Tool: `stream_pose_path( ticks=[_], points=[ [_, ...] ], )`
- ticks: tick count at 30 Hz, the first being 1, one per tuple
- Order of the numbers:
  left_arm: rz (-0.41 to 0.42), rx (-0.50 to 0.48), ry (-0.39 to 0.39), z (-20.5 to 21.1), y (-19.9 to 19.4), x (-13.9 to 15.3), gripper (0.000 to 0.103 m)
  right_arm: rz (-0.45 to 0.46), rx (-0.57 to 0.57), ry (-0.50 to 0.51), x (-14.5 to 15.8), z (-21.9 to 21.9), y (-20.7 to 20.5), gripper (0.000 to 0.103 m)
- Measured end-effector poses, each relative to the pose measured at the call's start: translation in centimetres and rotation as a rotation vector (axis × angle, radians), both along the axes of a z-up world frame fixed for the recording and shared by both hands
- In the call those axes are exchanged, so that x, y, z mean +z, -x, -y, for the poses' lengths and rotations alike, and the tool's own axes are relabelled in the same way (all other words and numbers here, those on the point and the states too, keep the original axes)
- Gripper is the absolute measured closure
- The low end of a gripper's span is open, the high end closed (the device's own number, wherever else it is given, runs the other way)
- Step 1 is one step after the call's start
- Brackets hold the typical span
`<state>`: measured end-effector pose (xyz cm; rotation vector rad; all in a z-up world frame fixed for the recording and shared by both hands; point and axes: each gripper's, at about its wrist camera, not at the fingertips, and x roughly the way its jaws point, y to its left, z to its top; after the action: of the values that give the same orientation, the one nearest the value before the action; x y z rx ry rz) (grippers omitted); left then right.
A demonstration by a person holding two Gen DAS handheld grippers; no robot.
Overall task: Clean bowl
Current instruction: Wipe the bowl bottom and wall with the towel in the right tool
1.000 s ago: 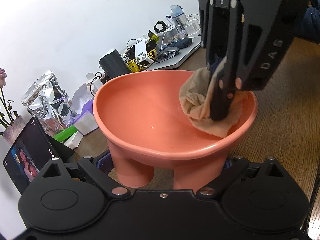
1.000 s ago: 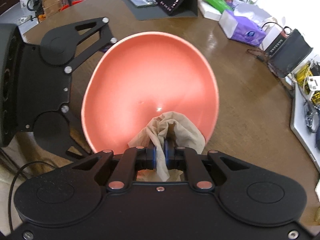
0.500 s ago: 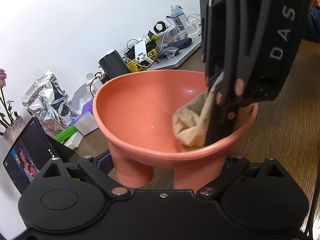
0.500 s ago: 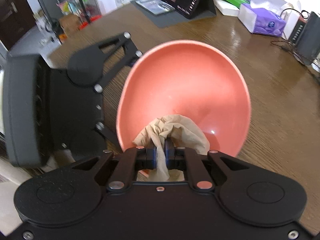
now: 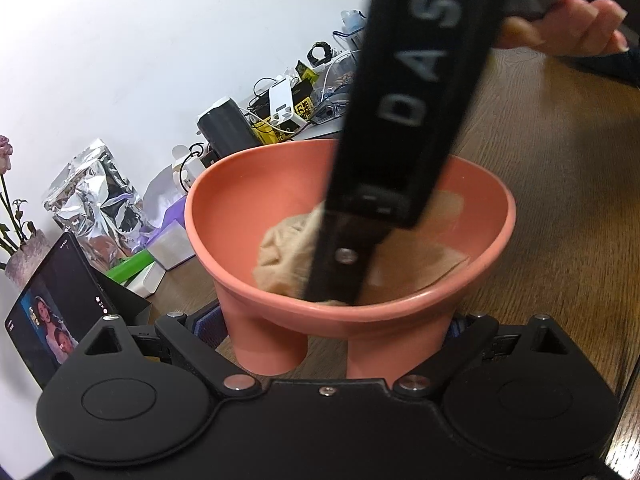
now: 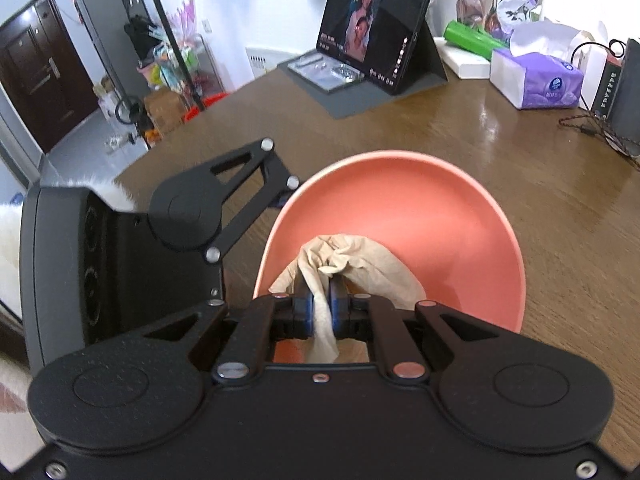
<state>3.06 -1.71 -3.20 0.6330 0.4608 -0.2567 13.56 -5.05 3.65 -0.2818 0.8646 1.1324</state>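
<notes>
On the brown wooden table (image 6: pixel 460 136), the right gripper (image 6: pixel 320 312), clamped on the crumpled beige cloth (image 6: pixel 360 260), has swept it (mid-wipe, likely) deeper across the footed coral plastic bowl (image 6: pixel 440 216) ahead of its fingers; the left gripper's (image 5: pixel 328 332) fingers flank the bowl's base, grip unclear.

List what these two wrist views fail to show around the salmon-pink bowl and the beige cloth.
- Left tool's pads: in the left wrist view the footed salmon-pink bowl hides them, so the grip is unclear.
- Bowl floor: covered by the crumpled beige cloth and, in the left wrist view, by the right tool body.
- Bowl's feet: unseen in the right wrist view.
- Any remaining dirt: too fine to tell.
</notes>
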Motion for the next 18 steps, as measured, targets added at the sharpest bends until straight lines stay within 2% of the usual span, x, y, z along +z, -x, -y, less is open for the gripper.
stream_pose_path(
  ticks=[6, 18],
  points=[
    [-0.003, 0.003, 0.004, 0.0, -0.2, 0.3, 0.008, 0.018, -0.036, -0.070, -0.1, 0.1, -1.0, 0.094],
    [-0.004, 0.010, 0.007, -0.2, -0.5, 0.5, 0.008, 0.116, -0.128, -0.123, -0.3, 0.6, -1.7, 0.094]
  ],
)
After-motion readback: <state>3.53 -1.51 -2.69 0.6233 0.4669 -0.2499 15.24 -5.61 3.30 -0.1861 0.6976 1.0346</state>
